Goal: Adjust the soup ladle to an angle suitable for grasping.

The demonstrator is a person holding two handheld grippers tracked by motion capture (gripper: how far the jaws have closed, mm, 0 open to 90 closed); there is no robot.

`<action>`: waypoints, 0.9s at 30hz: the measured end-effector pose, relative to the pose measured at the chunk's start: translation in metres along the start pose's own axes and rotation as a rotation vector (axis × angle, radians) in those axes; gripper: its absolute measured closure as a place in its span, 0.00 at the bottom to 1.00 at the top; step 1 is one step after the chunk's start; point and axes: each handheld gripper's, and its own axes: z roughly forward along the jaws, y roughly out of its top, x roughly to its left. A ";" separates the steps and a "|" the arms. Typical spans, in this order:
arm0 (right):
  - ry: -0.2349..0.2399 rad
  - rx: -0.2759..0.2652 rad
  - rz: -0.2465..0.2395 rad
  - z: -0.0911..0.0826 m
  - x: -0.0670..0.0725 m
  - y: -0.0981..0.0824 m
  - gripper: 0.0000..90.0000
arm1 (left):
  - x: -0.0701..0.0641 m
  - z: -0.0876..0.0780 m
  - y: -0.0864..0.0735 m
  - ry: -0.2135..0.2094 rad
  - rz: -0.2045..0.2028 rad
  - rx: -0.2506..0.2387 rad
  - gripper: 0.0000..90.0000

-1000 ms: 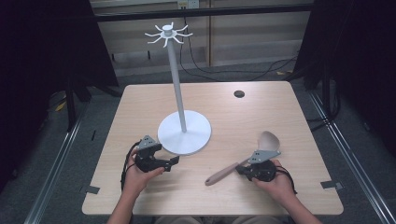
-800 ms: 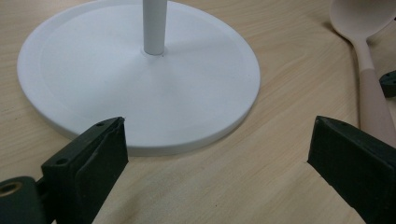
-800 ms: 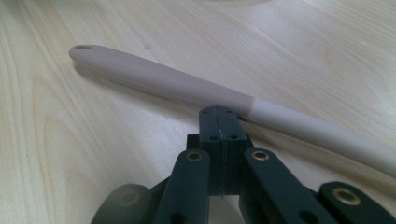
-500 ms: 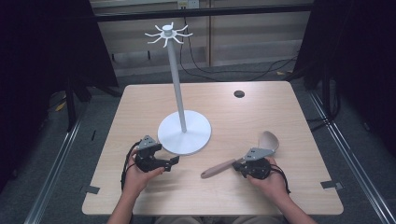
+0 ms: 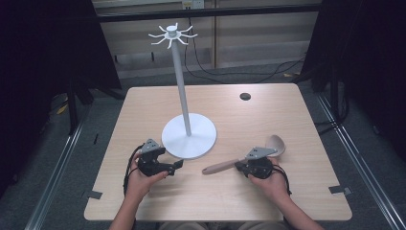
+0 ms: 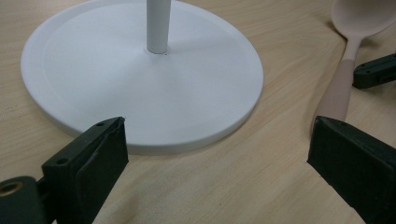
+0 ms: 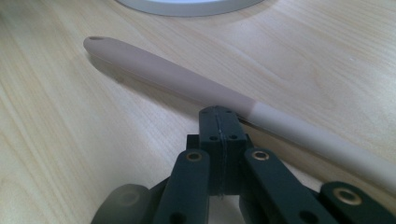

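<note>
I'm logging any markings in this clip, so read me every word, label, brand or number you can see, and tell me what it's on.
None can be read.
The white stand, the spoon, the table and both grippers, left gripper and right gripper, carry no legible text.
A small pale plate on the back wall may bear print, but it is too small and blurred to read.

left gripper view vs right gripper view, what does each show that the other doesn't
Left gripper view alone: the stand's pole, the spoon's bowl, and the left claw open over bare table. Right gripper view alone: the handle's end with its hole, and the right claw shut beside the handle. Shared: the white base, the spoon handle, the wooden table.
</note>
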 end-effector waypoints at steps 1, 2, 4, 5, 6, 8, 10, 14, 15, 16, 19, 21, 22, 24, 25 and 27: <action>-0.001 -0.003 0.002 0.001 0.000 0.000 1.00 | 0.000 0.000 0.000 0.000 0.001 0.001 0.05; -0.004 -0.005 0.007 0.001 0.000 0.001 1.00 | 0.000 0.000 0.000 -0.001 -0.002 0.000 0.05; -0.010 -0.004 0.003 0.002 0.000 0.001 1.00 | 0.000 0.000 0.000 -0.002 -0.001 -0.001 0.05; -0.013 -0.004 0.008 0.003 0.000 0.002 1.00 | 0.000 0.000 0.000 -0.002 -0.001 0.000 0.05; -0.023 -0.003 0.011 0.005 0.000 0.004 1.00 | 0.000 0.000 0.000 -0.001 -0.001 0.000 0.05; -0.028 -0.004 0.013 0.007 0.000 0.005 1.00 | 0.000 0.000 0.000 -0.002 -0.002 0.001 0.05; -0.033 -0.006 0.018 0.009 -0.001 0.007 1.00 | 0.000 0.001 0.000 -0.004 -0.003 0.002 0.05; -0.042 -0.005 0.026 0.013 -0.003 0.010 1.00 | 0.001 0.000 0.000 -0.002 -0.005 0.000 0.05; -0.043 -0.005 0.032 0.013 -0.002 0.011 1.00 | 0.001 0.000 -0.001 -0.001 -0.006 0.000 0.05; -0.047 -0.004 0.033 0.014 -0.003 0.011 1.00 | 0.001 0.000 -0.001 -0.002 -0.007 0.001 0.05; -0.049 -0.006 0.044 0.015 -0.004 0.012 1.00 | 0.001 0.000 -0.001 -0.004 -0.007 0.002 0.05; -0.050 -0.004 0.049 0.016 -0.004 0.013 1.00 | 0.001 0.000 -0.001 -0.005 -0.007 0.002 0.05; -0.047 -0.006 0.048 0.016 -0.005 0.013 1.00 | 0.001 0.000 -0.001 -0.005 -0.006 0.002 0.05; -0.042 -0.004 0.054 0.016 -0.006 0.013 1.00 | 0.001 0.001 -0.001 -0.005 -0.007 0.001 0.05; -0.038 -0.006 0.055 0.016 -0.006 0.013 1.00 | 0.001 0.001 -0.001 -0.005 -0.006 0.002 0.05; -0.035 -0.005 0.060 0.016 -0.006 0.013 1.00 | 0.001 0.001 -0.001 -0.005 -0.004 0.004 0.05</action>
